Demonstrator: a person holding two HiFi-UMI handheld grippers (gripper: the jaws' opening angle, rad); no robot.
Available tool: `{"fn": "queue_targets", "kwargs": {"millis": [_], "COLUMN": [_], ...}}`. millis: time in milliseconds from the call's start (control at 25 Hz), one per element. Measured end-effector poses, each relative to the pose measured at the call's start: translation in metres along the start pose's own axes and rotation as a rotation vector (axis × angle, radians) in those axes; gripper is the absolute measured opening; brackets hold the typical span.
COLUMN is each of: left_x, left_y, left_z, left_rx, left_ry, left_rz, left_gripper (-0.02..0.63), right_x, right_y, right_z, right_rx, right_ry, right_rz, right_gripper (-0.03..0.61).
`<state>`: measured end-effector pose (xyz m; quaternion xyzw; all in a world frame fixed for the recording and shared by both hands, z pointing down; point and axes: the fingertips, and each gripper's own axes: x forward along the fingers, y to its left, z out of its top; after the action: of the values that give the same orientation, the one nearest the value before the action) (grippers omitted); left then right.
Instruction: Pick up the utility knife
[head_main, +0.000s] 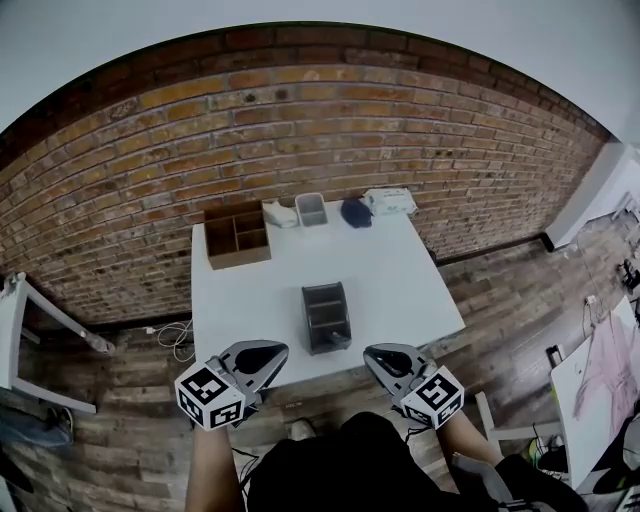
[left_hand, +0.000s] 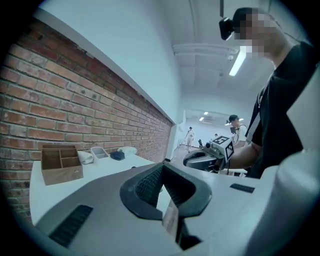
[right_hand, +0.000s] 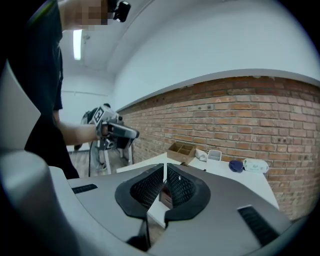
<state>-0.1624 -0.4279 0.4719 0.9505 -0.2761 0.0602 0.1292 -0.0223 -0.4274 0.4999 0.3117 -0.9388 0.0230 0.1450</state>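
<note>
I cannot make out a utility knife in any view. A dark grey desk organizer (head_main: 325, 316) stands in the middle of the white table (head_main: 400, 270); what it holds is hidden. My left gripper (head_main: 268, 352) hovers at the table's near edge, left of the organizer, jaws together and empty (left_hand: 162, 167). Right of the organizer, my right gripper (head_main: 380, 355) hangs at the same edge, also shut with nothing in it (right_hand: 165, 167). Each gripper shows in the other's view: the right gripper (left_hand: 205, 159) and the left gripper (right_hand: 120, 132).
A wooden compartment box (head_main: 237, 235) sits at the table's back left. Along the back edge lie a white roll (head_main: 279, 214), a small grey tray (head_main: 311, 208), a dark blue object (head_main: 355, 212) and a white packet (head_main: 389, 201). A brick wall stands behind.
</note>
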Motion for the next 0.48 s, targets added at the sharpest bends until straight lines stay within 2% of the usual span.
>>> {"fn": "queue_targets", "kwargs": {"millis": [40,160,240,360,480], "left_x": [0.002,0.008,0.011,0.017,0.023], "left_y": [0.002,0.008,0.008,0.009,0.008], "left_z": [-0.002,-0.007,-0.004,0.001,-0.009], "left_rx": [-0.001,-0.026,-0.062,-0.053,-0.009], "left_ry": [0.007,0.026,0.008,0.01,0.07], "left_rz": [-0.009,-0.032,-0.062,-0.083,-0.087], "left_gripper": [-0.005,-0.005,-0.005,-0.005,-0.005], "right_x": [0.006,0.026,0.039,0.059,0.073], "right_y": [0.0,0.001,-0.001,-0.007,-0.009], "right_z": [-0.005,-0.023,-0.039,-0.068,-0.099], "right_rx": [-0.049,-0.161,-0.251,-0.445,-0.594], "right_ry": [0.028,0.11,0.184,0.321,0.441], "right_rz": [0.015,0.102,0.157,0.205,0.252], "right_gripper": [0.005,0.128,0.167,0.174,0.175]}}
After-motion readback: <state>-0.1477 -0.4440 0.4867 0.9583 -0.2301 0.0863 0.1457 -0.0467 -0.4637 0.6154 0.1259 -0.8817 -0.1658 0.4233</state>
